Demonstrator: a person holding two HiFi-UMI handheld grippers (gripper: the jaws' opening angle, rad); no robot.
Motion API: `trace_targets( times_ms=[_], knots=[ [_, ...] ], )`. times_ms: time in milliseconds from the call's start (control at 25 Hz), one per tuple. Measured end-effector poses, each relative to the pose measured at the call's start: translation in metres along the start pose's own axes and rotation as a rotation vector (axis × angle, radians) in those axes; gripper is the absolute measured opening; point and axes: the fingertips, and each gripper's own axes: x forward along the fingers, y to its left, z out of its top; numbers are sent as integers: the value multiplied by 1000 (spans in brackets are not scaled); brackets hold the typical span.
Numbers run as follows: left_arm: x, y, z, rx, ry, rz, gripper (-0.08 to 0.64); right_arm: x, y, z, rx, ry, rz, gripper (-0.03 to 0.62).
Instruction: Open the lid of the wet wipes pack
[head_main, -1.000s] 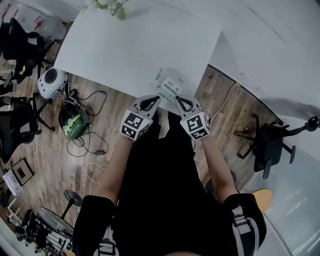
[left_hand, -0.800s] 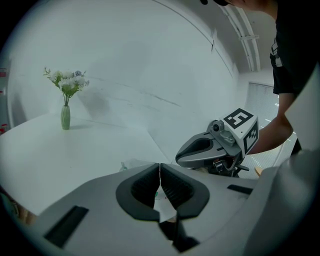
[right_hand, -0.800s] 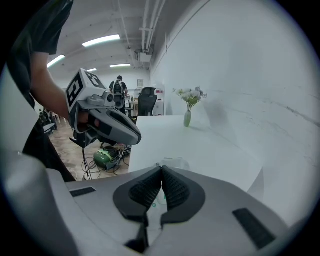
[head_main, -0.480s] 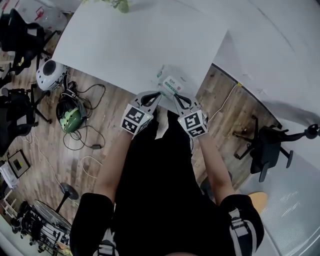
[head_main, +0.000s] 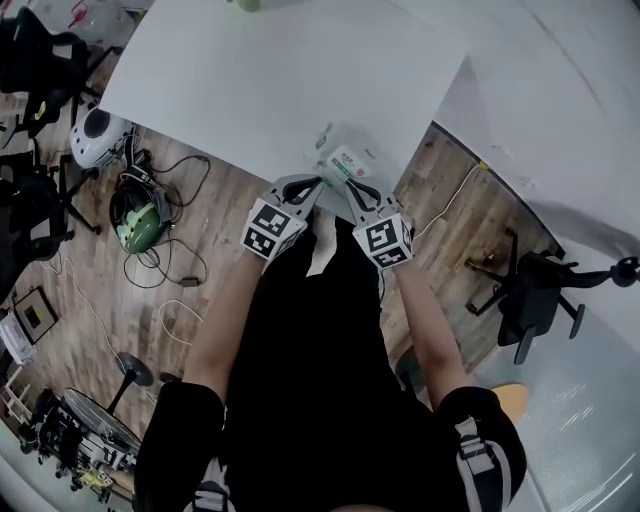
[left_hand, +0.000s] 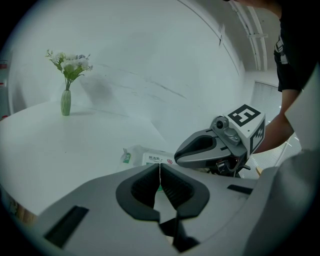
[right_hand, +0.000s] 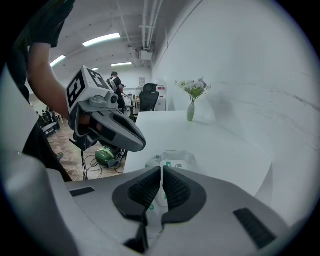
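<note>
1. my left gripper (left_hand: 160, 169) is clenched: its two dark pads meet along a hairline, and nothing is caught between them.
2. my right gripper (right_hand: 162, 172) has just been easing apart. its pads stand a narrow slit from each other, released, with nothing in the slit; the pack only shows beyond it.
3. the wet wipes pack (head_main: 344, 160) lies flat on the white table (head_main: 260, 90), close to the table's near edge and not far from its right-hand corner, label side up.
4. in the head view my left gripper (head_main: 316, 184) and right gripper (head_main: 352, 187) come at the pack from the near side, tips angled towards each other, just beside its near end. i cannot tell from here whether either tip touches it.
5. in the left gripper view the pack (left_hand: 147, 157) sits just past my pads, and my right gripper (left_hand: 178, 159) reaches in from the right, its tip over the pack's right end.
6. in the right gripper view the pack (right_hand: 172, 161) is straight ahead and low, with my left gripper (right_hand: 142, 146) hanging above its left side.
7. a green vase of flowers (left_hand: 66, 102) stands well apart at the far end of the table.
8. on the wooden floor (head_main: 215, 215) to my left lie a green helmet (head_main: 135, 220) and loose cables.
</note>
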Motion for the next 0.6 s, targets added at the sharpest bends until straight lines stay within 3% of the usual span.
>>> trace_targets(
  times_ms=[600],
  knots=[
    [25,23,-8,-12,12,-7,25,33,-3,-12,-64,56,-37,83]
  ],
)
